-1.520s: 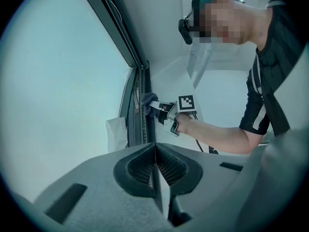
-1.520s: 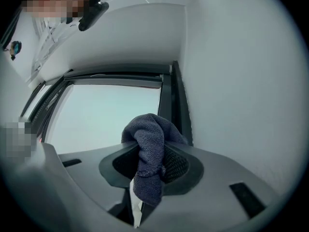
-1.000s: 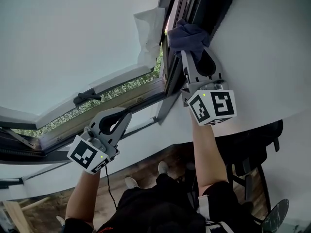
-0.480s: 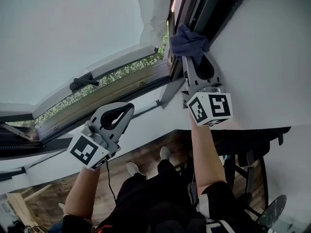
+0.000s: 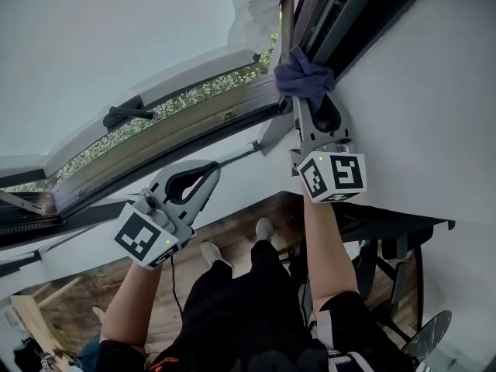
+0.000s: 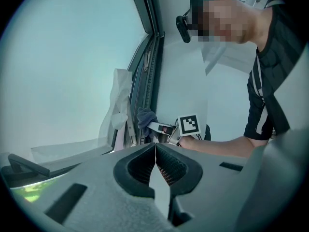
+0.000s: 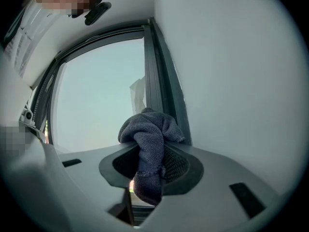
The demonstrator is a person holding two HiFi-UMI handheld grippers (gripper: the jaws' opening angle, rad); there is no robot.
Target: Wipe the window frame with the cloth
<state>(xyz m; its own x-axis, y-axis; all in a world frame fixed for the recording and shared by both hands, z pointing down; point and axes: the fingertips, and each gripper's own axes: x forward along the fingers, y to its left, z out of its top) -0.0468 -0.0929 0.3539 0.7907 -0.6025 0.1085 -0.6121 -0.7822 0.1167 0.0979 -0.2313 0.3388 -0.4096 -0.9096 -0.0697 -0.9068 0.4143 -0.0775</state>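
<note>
Navy cloth (image 7: 150, 132): looks soft, light, limp; best held at bunched middle | right tool (image 5: 310, 101) clenched on it, at edge of window frame (image 5: 333, 14) | left tool (image 5: 211, 169) clenched, empty.

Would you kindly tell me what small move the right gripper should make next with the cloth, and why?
Probably slide the right gripper further along the dark window frame, pressing lightly. Its jaws are shut on the bunched cloth, which seems to rest against one spot of the frame, and a long stretch of frame runs on beyond it.
</note>
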